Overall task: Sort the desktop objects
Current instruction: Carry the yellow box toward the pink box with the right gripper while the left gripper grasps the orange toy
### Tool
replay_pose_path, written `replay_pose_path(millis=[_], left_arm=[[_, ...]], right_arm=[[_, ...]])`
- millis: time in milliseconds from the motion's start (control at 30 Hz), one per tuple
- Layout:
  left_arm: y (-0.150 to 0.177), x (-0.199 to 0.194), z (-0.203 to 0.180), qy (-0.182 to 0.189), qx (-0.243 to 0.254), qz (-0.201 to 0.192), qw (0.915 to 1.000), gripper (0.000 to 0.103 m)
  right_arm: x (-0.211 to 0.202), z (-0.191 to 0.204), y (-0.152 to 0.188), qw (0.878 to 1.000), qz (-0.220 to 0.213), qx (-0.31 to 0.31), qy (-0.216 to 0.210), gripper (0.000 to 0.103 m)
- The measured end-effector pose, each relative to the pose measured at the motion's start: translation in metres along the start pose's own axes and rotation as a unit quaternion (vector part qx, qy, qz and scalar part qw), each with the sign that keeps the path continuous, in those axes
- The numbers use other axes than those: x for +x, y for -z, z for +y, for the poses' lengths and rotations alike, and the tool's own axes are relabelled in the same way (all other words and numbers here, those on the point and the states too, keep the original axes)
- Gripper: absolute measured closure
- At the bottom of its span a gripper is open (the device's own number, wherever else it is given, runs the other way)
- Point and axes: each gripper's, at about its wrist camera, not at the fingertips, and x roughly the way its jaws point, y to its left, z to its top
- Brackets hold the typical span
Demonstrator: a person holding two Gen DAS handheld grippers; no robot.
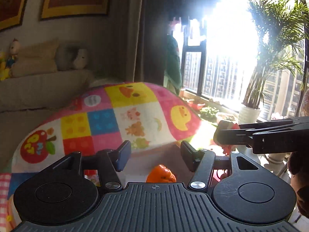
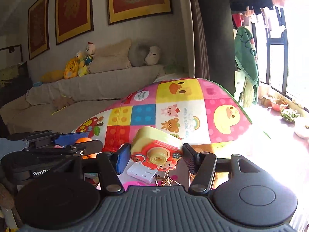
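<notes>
Yellow toy camera [image 2: 156, 147]: a soft keyring toy with a red patterned front and a round yellow lens, held up between the right gripper [image 2: 154, 158] fingers, its gold chain [image 2: 167, 179] hanging below.
Right gripper: blue pad [image 2: 121, 160] on one side and black pad [image 2: 190, 159] on the other press the toy's flanks; it is clamped on the toy.
Left gripper [image 1: 154, 155]: jaws apart with nothing between them; in its own view the fingers frame only air above the surface.
Orange [image 1: 161, 175]: lies on the surface beneath the left gripper, untouched; the right view shows it behind that gripper's fingers.
White plug adapter [image 2: 142, 173]: flat on the surface under the held toy.
Pink item [image 2: 133, 184]: near the adapter, mostly hidden by the right gripper's body.
Patchwork cloth [image 2: 173, 112]: bright squares with ducks and bears cover the surface out to its far edge.
Backdrop: beige sofa [image 2: 87, 89] with plush toys [image 2: 85, 61], framed pictures [image 2: 139, 0], a sunlit window with a palm [image 1: 270, 48].
</notes>
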Motion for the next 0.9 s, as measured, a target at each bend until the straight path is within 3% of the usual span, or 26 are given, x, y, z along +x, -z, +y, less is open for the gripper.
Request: replay_pose_path(millis=[100, 167, 333, 433, 533, 567, 633, 667, 733, 900], left_arm=[[0.014, -0.008, 0.021, -0.006, -0.026, 0.009, 0.9996, 0.024], [0.033, -0.016, 0.035, -0.035, -0.026, 0.02, 0.9989, 0.017], [0.097, -0.029, 0.07, -0.108, -0.04, 0.099, 0.9884, 0.007], [0.13, -0.04, 0.085, -0.147, -0.046, 0.128, 0.9797, 0.006], [0.153, -0.056, 0.099, -0.183, -0.061, 0.14, 0.9711, 0.004], [0.158, -0.058, 0.104, -0.186, -0.072, 0.144, 0.9692, 0.004], [0.167, -0.063, 0.114, -0.186, -0.101, 0.149, 0.966, 0.004], [0.169, -0.067, 0.117, -0.182, -0.115, 0.146, 0.9657, 0.003], [0.169, -0.075, 0.119, -0.18, -0.131, 0.121, 0.9674, 0.002], [0.171, -0.079, 0.125, -0.174, -0.16, 0.108, 0.9656, 0.002]], right_arm=[[0.012, -0.008, 0.002, 1.0, 0.012, 0.019, 0.001, 0.039], [0.013, -0.01, 0.008, 1.0, 0.016, 0.024, -0.003, 0.036], [0.025, 0.002, 0.017, 0.999, 0.036, 0.012, -0.004, 0.033], [0.034, 0.027, 0.023, 0.998, 0.048, -0.02, -0.017, 0.033], [0.046, 0.071, 0.037, 0.994, 0.052, -0.094, -0.027, 0.033], [0.052, 0.093, 0.044, 0.99, 0.051, -0.132, -0.023, 0.034], [0.067, 0.125, 0.053, 0.982, 0.069, -0.176, -0.032, 0.056], [0.076, 0.136, 0.055, 0.978, 0.089, -0.183, -0.046, 0.061], [0.099, 0.155, 0.052, 0.975, 0.118, -0.176, -0.066, 0.064], [0.178, 0.172, 0.027, 0.975, 0.182, -0.118, -0.056, 0.063]])
